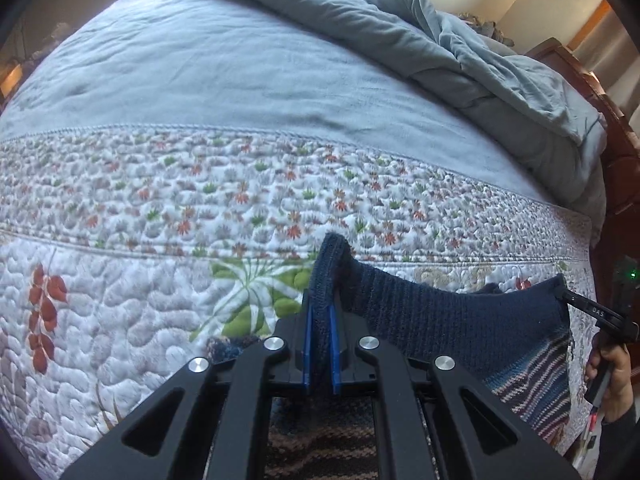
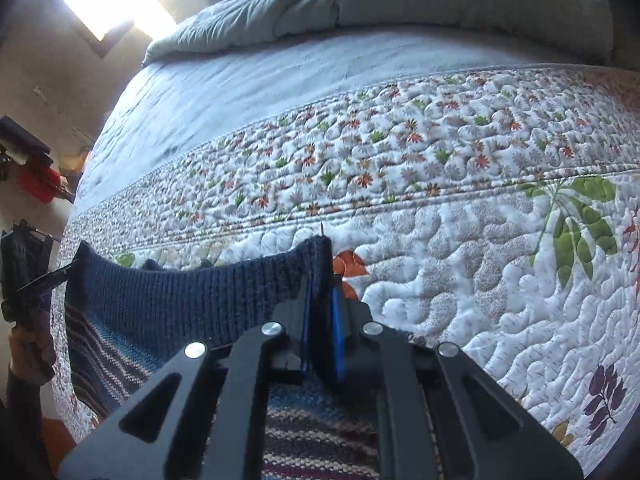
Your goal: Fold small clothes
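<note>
A knit sweater (image 1: pixel 460 320) lies on the quilt (image 1: pixel 160 300) near the front edge of the bed. The left gripper (image 1: pixel 320 320) pinches one end of the sweater's ribbed edge, and the right gripper (image 2: pixel 322 312) pinches the other end, so that edge stretches between them. The rest of the sweater hangs down toward the front edge. Behind the quilt lies a flat blanket (image 1: pixel 200 80). A bunched-up comforter (image 1: pixel 460 60) sits at the far end of the bed.

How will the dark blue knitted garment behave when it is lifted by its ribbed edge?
The dark blue knitted garment with striped body probably hangs floppy: its ribbed edge sags between both hand-held grippers. The thick knit likely resists slipping from the blue pads.
</note>
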The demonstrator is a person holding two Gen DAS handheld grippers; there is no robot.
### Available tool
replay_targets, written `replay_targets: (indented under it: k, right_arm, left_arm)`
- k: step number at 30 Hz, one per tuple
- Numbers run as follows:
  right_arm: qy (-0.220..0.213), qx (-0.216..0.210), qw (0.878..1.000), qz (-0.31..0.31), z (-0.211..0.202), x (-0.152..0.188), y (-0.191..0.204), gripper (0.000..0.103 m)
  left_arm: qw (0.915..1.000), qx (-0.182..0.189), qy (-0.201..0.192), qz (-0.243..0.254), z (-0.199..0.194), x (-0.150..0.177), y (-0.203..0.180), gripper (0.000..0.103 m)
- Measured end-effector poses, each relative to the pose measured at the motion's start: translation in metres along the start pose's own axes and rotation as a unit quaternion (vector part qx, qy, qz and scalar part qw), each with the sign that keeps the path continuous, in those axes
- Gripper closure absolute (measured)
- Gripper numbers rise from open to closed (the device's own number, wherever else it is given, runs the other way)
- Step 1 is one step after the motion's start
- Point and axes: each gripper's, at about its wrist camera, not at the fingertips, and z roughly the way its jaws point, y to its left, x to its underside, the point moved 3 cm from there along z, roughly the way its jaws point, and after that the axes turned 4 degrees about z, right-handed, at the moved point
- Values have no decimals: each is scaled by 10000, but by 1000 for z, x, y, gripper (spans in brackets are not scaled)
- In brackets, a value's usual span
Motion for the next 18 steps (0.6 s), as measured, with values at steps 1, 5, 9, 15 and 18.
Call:
replay_targets:
  k: [1, 5, 9, 15, 18]
  right_arm:
    - [-30, -8, 10000, 9, 0, -2, 0, 95]
    - [-30, 50, 10000, 4, 9, -6, 0, 95]
    - [26, 81, 10000, 32, 24, -8, -1, 95]
    - [49, 8, 10000, 45, 33, -8, -4, 95]
    - [140, 49, 9998, 108, 47, -4, -6, 95]
  left_arm:
    - [10000, -3, -15, 1, 1, -2, 0, 96]
    - [9999, -111, 83, -43, 20, -3, 3, 96]
    - [9994, -167, 262, -120, 47, 2, 8, 96]
    - [9995, -50, 259, -181, 53, 7, 16, 96]
    - [9992, -107, 344, -190, 60, 13, 18, 96]
